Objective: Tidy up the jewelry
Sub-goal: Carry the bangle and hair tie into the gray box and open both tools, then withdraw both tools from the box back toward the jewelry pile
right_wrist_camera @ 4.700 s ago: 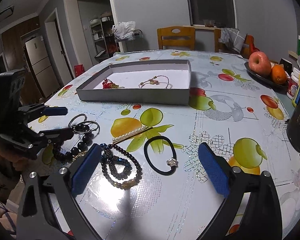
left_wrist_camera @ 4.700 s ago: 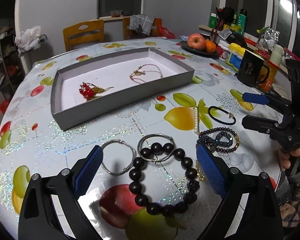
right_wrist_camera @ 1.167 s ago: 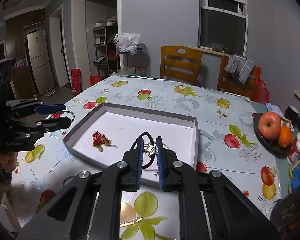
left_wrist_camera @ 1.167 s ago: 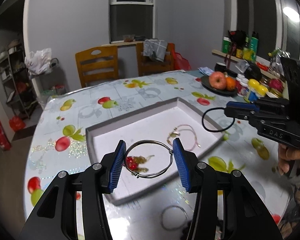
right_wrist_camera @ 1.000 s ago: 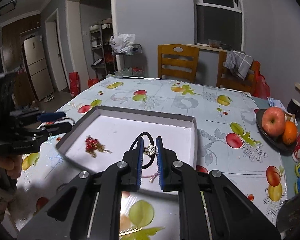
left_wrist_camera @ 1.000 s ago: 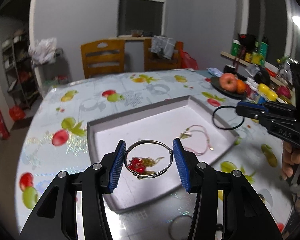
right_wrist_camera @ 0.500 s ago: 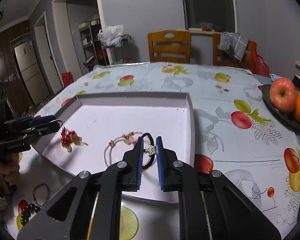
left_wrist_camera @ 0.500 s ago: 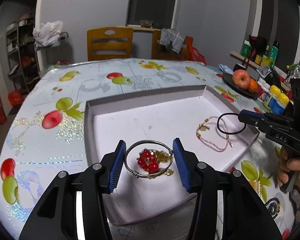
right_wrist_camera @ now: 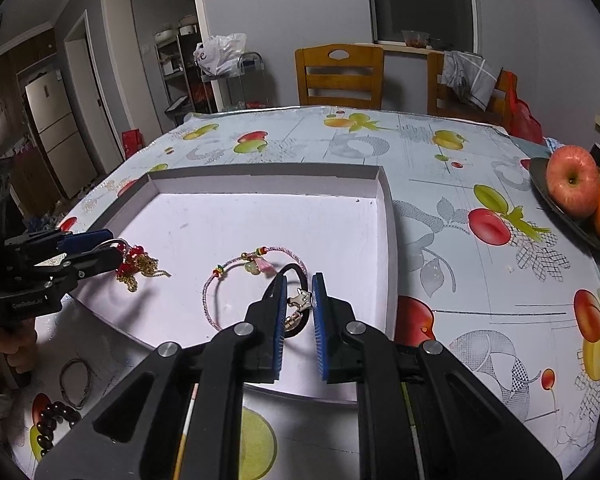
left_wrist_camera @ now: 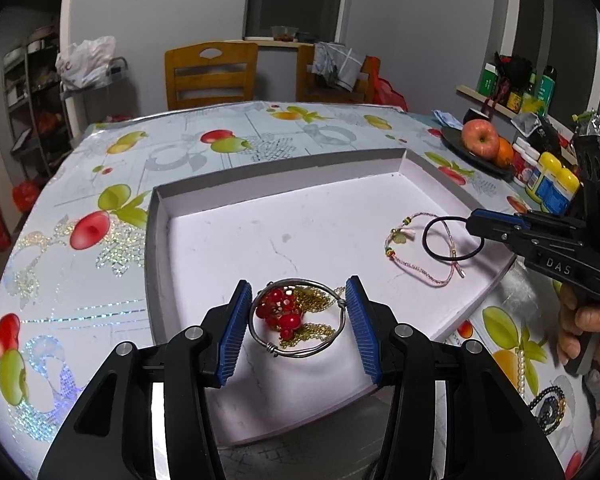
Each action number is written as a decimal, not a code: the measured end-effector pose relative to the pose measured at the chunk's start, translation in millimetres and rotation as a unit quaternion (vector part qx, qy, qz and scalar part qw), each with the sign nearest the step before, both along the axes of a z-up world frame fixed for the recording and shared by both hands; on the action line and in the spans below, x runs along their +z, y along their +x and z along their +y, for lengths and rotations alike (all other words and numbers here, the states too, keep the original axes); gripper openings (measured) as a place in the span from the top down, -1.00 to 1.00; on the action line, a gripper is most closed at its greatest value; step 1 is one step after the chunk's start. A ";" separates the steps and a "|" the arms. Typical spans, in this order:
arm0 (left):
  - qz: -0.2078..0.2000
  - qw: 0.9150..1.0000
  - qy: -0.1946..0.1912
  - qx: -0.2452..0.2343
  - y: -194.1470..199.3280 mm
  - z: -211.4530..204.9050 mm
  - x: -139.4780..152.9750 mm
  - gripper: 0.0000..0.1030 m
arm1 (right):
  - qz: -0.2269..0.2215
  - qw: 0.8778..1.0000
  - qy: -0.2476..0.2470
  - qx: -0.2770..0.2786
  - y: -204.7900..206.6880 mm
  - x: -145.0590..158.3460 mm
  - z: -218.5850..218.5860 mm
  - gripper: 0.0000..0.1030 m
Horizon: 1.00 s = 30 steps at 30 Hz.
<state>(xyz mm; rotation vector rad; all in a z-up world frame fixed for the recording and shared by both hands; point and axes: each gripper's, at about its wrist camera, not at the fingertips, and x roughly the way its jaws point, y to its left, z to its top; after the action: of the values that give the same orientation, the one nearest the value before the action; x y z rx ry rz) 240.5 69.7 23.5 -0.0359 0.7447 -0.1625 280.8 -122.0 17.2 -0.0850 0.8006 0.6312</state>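
Observation:
My left gripper (left_wrist_camera: 298, 322) is shut on a silver wire bangle (left_wrist_camera: 260, 340) and holds it low over the near left of the grey tray (left_wrist_camera: 280, 178), above a red bead and gold chain piece (left_wrist_camera: 286, 314). My right gripper (right_wrist_camera: 299, 302) is shut on a black hair tie with a star charm (right_wrist_camera: 300, 299), over the tray's right part, above a pink beaded bracelet (right_wrist_camera: 220, 276). The hair tie (left_wrist_camera: 434, 250) and right gripper (left_wrist_camera: 496, 226) show in the left wrist view. The left gripper (right_wrist_camera: 88, 250) shows in the right wrist view.
On the fruit-print tablecloth, a second silver bangle (right_wrist_camera: 75, 382) and a dark bead bracelet (right_wrist_camera: 52, 420) lie near the front. A pearl strand (left_wrist_camera: 521, 372) and dark beads (left_wrist_camera: 548, 404) lie at right. A plate with an apple (right_wrist_camera: 572, 184) and bottles (left_wrist_camera: 552, 178) stand far right.
Both grippers have moved forward and down over the tray with their pieces still held; the bangle now hangs just above the red bead piece, the hair tie above the pink bracelet.

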 end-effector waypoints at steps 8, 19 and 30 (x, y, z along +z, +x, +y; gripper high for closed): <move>-0.011 1.000 0.012 0.009 -2.8 -1.5 2.6 -0.39 | 0.008 1.000 -0.003 -0.006 4.1 -3.5 -0.8 0.53; -0.023 0.999 0.024 0.016 -6.9 -3.6 5.7 -0.74 | -0.031 0.999 -0.004 -0.005 -7.6 5.5 -0.7 -0.27; -0.043 0.999 0.023 0.019 -13.0 -2.8 9.8 -0.81 | -0.036 0.999 0.014 -0.017 -7.7 8.8 -9.4 -0.30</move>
<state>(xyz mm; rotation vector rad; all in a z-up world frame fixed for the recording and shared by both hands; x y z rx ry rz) 227.4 66.9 33.3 0.0010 0.6620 -0.1096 273.1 -131.4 26.0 -0.0678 0.7221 0.6040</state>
